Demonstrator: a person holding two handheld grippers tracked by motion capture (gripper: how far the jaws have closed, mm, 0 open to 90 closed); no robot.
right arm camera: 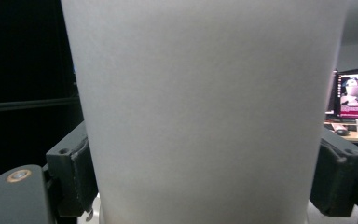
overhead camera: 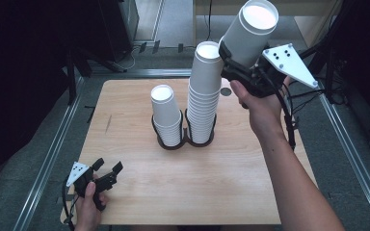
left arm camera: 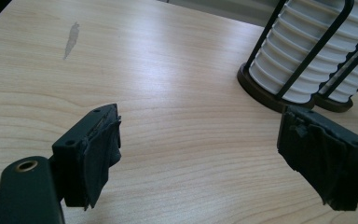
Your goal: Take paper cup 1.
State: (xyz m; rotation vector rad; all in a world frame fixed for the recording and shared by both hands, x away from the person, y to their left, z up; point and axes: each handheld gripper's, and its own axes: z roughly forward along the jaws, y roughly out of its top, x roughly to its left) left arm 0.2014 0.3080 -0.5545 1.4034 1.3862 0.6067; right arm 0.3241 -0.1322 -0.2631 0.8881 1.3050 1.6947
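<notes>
My right gripper (overhead camera: 241, 60) is shut on a single white paper cup (overhead camera: 250, 31), held tilted in the air just right of and above the tall stack of white cups (overhead camera: 206, 91). In the right gripper view both black pads (right arm camera: 77, 177) press the cup's wall (right arm camera: 205, 102). A shorter stack (overhead camera: 166, 115) stands to the left of the tall one; both sit in a black wire holder (overhead camera: 173, 144) at the table's middle. My left gripper (overhead camera: 109, 166) rests open near the front left corner, nothing between its pads (left arm camera: 100, 156), with the holder's stack (left arm camera: 303, 56) farther off.
The wooden table (overhead camera: 183, 183) has bare room in front of the holder and on both sides. A grey smear (left arm camera: 71, 39) marks its left part. Metal rails (overhead camera: 53, 154) run along the table's sides. A lit monitor (right arm camera: 354, 95) stands in the far background.
</notes>
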